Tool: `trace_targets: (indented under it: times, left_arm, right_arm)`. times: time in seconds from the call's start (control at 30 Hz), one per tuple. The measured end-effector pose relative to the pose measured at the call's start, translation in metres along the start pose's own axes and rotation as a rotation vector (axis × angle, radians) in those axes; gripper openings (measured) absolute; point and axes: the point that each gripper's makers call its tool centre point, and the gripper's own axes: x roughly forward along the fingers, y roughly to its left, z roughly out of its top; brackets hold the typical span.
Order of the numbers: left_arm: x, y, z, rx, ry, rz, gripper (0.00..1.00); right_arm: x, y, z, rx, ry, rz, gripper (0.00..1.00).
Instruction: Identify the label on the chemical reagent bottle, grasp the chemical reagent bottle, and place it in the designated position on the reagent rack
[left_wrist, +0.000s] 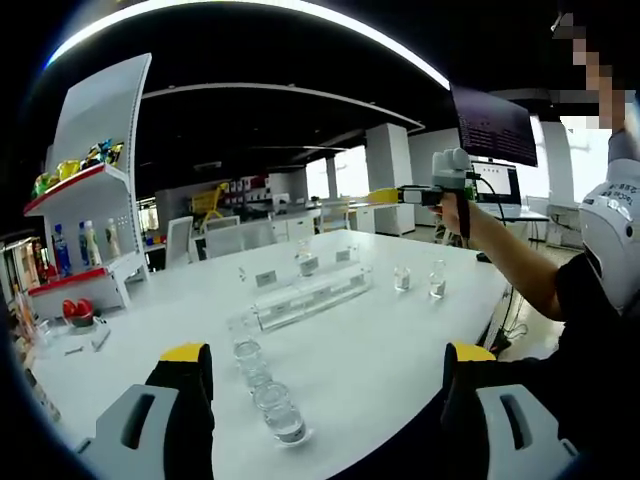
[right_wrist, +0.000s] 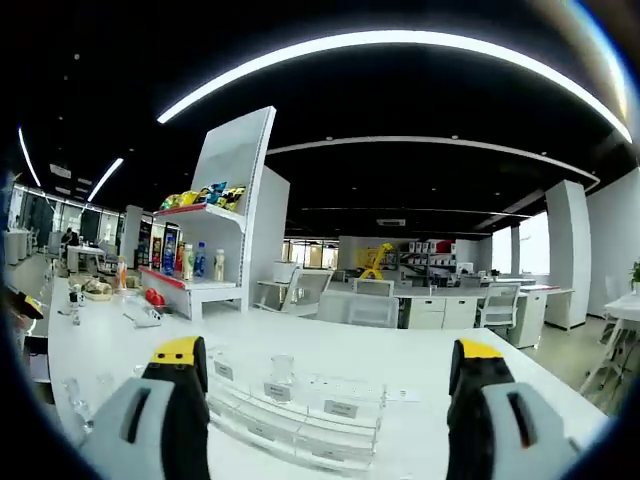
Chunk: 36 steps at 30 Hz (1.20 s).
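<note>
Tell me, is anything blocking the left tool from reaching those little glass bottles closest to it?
Nothing visible does. The left tool is open, and the nearest bottle stands on the white table between its jaws. The clear rack lies beyond the bottle row.

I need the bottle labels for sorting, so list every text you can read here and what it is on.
No text here can be read.
Label cards on the clear reagent rack: too small and blurred.
Reagent bottles on the white table: no label legible.
Lines on the dark monitor: blurred.
Print on the person's white sleeve: too small.
</note>
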Motion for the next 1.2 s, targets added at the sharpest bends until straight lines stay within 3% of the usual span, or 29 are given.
trace_targets:
  times: [0.23,0.4,0.53,0.73,1.2]
  left_arm:
    - [0.000,-0.001,0.002,0.002,-0.002,0.001,0.95]
    - [0.002,-0.003,0.003,0.005,-0.005,-0.008,0.95]
    - [0.003,-0.003,0.002,0.005,-0.006,-0.012,0.95]
    - [0.000,-0.007,0.006,0.015,-0.014,-0.015,0.95]
    - [-0.002,-0.010,0.007,0.043,-0.012,-0.011,0.95]
  right_arm:
    - [-0.031,-0.019,0.002,0.021,-0.003,-0.026,0.97]
    - [-0.057,-0.045,0.009,-0.021,-0.022,-0.105,0.97]
    - [-0.074,-0.054,0.007,-0.009,-0.023,-0.115,0.97]
    - [-0.102,-0.076,-0.006,0.033,0.004,-0.146,0.97]
    - [-0.151,-0.089,-0.043,-0.010,0.106,-0.181,0.96]
